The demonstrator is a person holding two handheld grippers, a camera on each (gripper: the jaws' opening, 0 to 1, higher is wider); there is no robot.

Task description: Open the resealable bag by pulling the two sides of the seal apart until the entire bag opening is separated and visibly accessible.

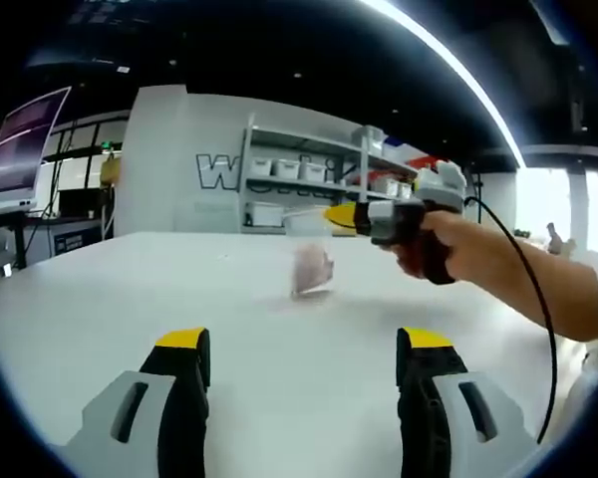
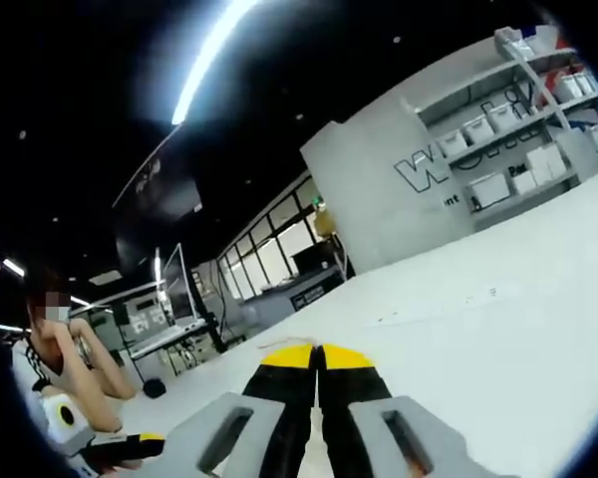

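Low over the white tabletop (image 1: pixel 130 299), the left gripper (image 1: pixel 304 354) hangs with its yellow-tipped jaws spread wide and nothing between them. Out past those jaws, toward the middle of the tabletop, the resealable bag (image 1: pixel 312 261) dangles, a blurred, see-through shape with something pale pink inside; its top edge is up at the yellow tips of the right gripper (image 1: pixel 337 215), which comes in from the right in the left gripper view, held by a hand (image 1: pixel 441 247) with a black cable trailing from it. Whether the bag's lower edge touches the tabletop is too blurred to call.

Over to the right gripper view: the right gripper's jaws are pressed together, yellow tips meeting, and a thin pale strip shows just at those tips, so the bag's upper edge looks pinched there. At the lower left of this view the left gripper shows up, yellow tip forward. Beyond the far edge of the tabletop stand a grey wall with large lettering (image 1: pixel 214 171) and shelves (image 1: pixel 309 169) carrying white boxes. A person (image 2: pixel 65 363) sits off to the left.
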